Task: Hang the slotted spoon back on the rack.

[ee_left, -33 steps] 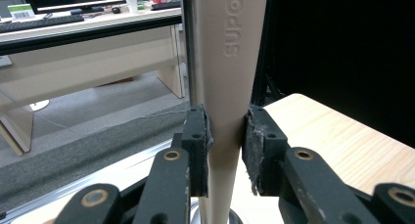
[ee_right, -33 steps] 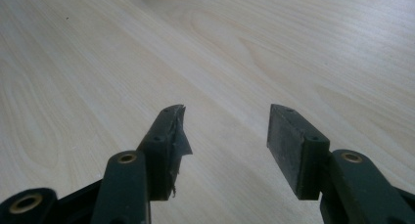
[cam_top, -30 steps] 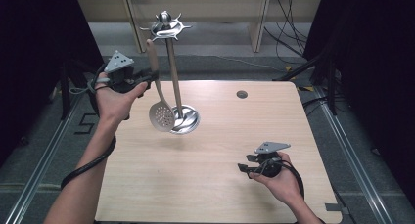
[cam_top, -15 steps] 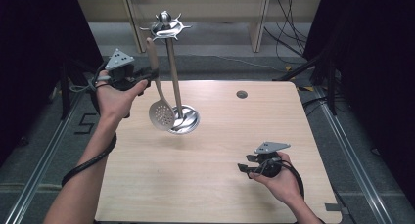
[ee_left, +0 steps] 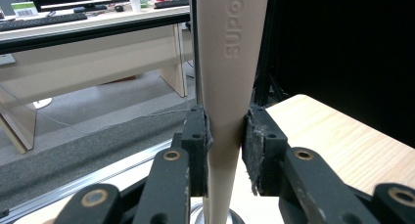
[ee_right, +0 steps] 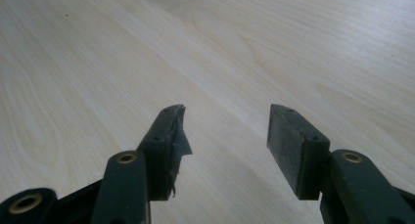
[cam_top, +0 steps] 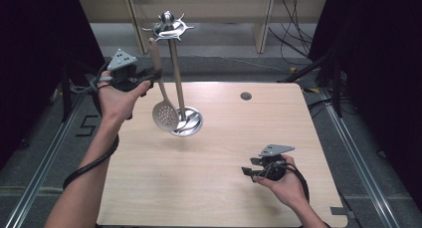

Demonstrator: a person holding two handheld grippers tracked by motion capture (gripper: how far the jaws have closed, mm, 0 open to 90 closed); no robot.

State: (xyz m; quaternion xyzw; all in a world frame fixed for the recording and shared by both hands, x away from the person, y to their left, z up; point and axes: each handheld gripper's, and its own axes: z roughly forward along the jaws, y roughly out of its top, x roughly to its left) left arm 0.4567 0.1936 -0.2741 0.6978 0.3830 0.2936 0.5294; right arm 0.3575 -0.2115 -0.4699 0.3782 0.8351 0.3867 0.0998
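High view: fixed above the near edge, facing forward and down over the whole table [cam_top: 214,188], floor and shelving beyond. Left gripper view: riding close behind its jaws, looking level across the table's far-left edge toward desks, the beige handle [ee_left: 227,87] nearly against the lens; same handle [cam_top: 155,58] far smaller from above. Right gripper view: low and near, angled down along its jaws at bare tabletop [ee_right: 244,48].

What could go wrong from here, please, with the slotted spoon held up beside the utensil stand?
The left gripper clamps the slotted spoon only on its smooth tapered handle, so it might slip or swing. The spoon's head hangs close to the stand and its base; a careless move could knock or tip the stand. The right gripper rests open, apart on the table, unable to steady anything.
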